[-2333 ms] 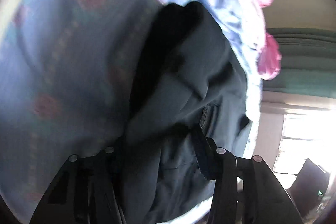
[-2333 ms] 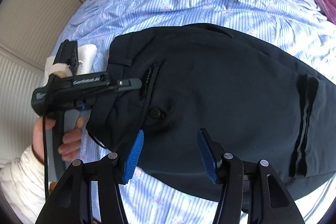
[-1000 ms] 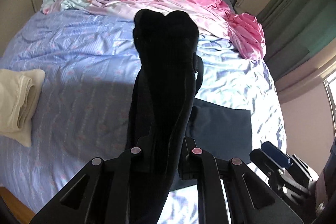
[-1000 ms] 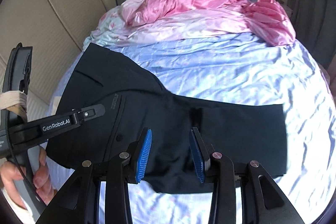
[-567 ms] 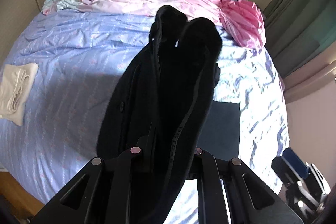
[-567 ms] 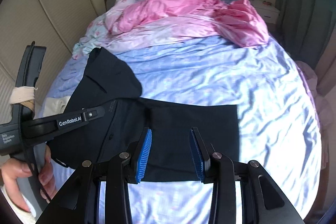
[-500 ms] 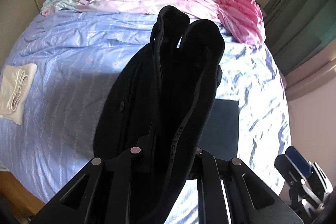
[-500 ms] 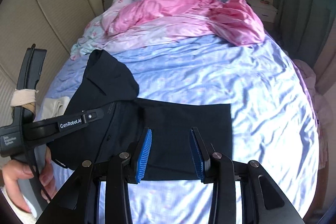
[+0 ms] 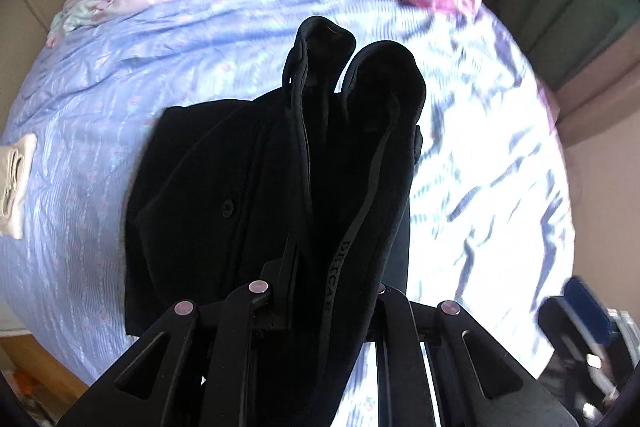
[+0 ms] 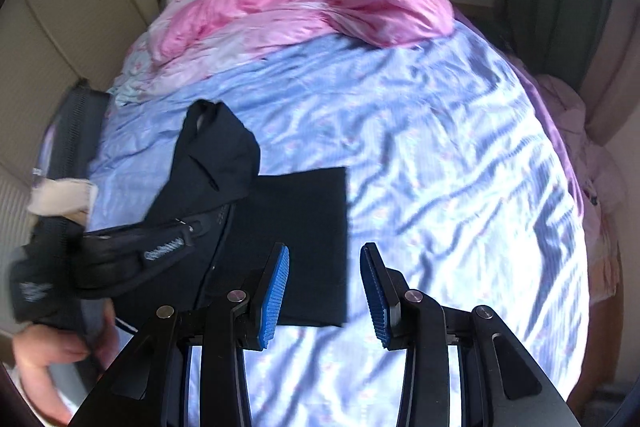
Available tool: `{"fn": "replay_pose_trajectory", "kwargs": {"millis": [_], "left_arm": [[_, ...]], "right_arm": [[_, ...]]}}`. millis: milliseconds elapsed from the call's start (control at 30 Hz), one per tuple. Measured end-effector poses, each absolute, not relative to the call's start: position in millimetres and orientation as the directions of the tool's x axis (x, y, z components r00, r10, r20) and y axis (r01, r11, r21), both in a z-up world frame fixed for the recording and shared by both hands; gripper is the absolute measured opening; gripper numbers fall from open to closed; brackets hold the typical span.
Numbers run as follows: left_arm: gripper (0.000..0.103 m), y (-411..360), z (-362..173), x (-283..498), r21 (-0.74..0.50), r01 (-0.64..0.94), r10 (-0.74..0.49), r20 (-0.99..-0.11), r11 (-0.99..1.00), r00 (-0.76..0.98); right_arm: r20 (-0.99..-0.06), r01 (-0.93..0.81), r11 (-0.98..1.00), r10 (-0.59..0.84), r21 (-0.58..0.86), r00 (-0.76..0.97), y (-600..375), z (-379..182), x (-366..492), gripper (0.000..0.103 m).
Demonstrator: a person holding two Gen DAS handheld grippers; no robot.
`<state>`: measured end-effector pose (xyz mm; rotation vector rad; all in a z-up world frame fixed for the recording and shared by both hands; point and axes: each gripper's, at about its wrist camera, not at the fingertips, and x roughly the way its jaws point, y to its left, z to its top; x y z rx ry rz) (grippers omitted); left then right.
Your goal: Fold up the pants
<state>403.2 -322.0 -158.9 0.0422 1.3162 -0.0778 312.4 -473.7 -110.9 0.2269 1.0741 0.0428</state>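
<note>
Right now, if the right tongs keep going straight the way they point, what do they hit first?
Most likely the blue striped bedsheet, just beside the edge of the black pants. The right tongs are open and empty; depth is uncertain.

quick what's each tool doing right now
Left tool: shut on the black pants, pinching the waistband end.
Right tool: open, nothing between its pads.

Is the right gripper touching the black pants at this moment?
Apart. In the right wrist view the right gripper stands open with only bedsheet between its blue pads, and the black pants lie on the bed beyond its left finger.
</note>
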Motion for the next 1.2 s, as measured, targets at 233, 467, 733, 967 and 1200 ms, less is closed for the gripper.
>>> {"fn": "replay_pose_trajectory", "kwargs": {"millis": [233, 467, 733, 967, 1200], "left_arm": [[0.017, -362, -210, 415, 0.097, 0.093, 0.077, -0.978, 0.991, 0.194], [0.054, -390, -219, 405, 0.072, 0.208, 0.032, -0.981, 0.976, 0.190], [0.068, -341, -158, 385, -0.054, 0.147, -0.099, -0.942, 0.988, 0.319], [0.068, -253, -180, 361, -0.009, -0.030, 0.000, -0.957, 1.000, 0.290], [0.068, -218, -212, 332, -0.001, -0.092, 0.018, -0.977, 0.996, 0.212]], "right_arm": [[-0.895, 0.145, 0.970, 0.117, 0.197, 0.429, -513, -145, 312, 0.039], [-0.916, 0.196, 0.961, 0.106, 0.194, 0.387, -531, -163, 308, 0.039], [-0.900, 0.185, 0.957, 0.128, 0.222, 0.418, -532, -154, 315, 0.039], [-0.869, 0.059, 0.946, 0.267, 0.319, 0.418, -501, -179, 358, 0.039], [-0.874, 0.054, 0.918, 0.355, 0.394, 0.331, -474, -230, 408, 0.039]]}}
